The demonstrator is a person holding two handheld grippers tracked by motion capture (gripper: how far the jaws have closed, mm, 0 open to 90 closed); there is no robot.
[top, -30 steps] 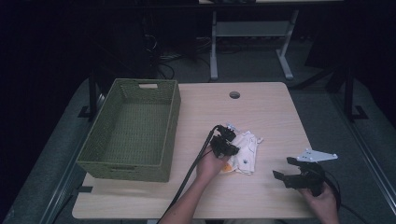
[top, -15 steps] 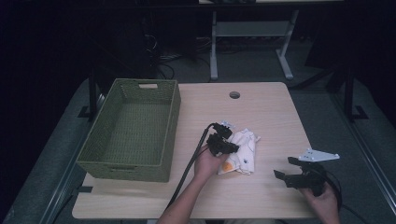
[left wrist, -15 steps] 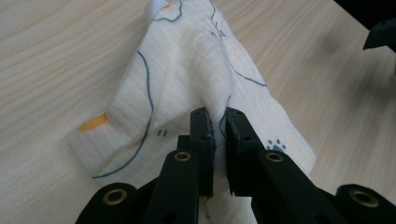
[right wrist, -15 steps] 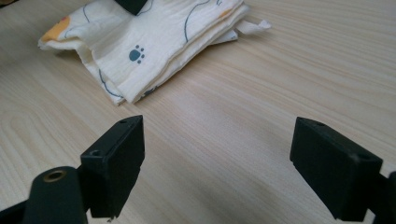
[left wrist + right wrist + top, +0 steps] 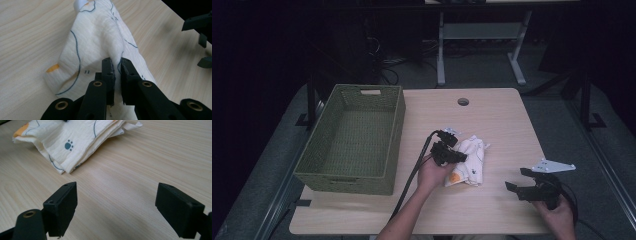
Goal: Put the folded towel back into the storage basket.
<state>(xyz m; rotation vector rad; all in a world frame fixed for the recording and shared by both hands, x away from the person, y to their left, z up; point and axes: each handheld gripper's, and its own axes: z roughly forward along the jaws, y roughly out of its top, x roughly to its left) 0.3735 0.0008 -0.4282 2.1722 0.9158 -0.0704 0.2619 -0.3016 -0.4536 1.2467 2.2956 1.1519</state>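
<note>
A folded white cloth (image 5: 473, 165) printed with blue lines, paw marks and orange patches lies on the wooden table (image 5: 492, 120), right of centre. My left gripper (image 5: 457, 156) rests on the cloth's left part, shut on a raised fold. In the left gripper view the cloth (image 5: 95, 32) bulges up between the jaws of that gripper (image 5: 117, 62), which pinch the fabric. My right gripper (image 5: 517, 181) stands open near the front right of the table, apart from the cloth. In the right gripper view its jaws (image 5: 117, 197) stand wide over bare wood, the cloth (image 5: 72, 137) beyond them.
A green woven basket (image 5: 344, 181) stands on the left part of the table, nothing inside that I can see. A round cable hole (image 5: 463, 102) sits at the back middle. Black cables trail off the front edge. The floor around is dark.
The cloth has drawn into a tighter bundle under my left gripper, which shifted only slightly. My right gripper has not moved.
</note>
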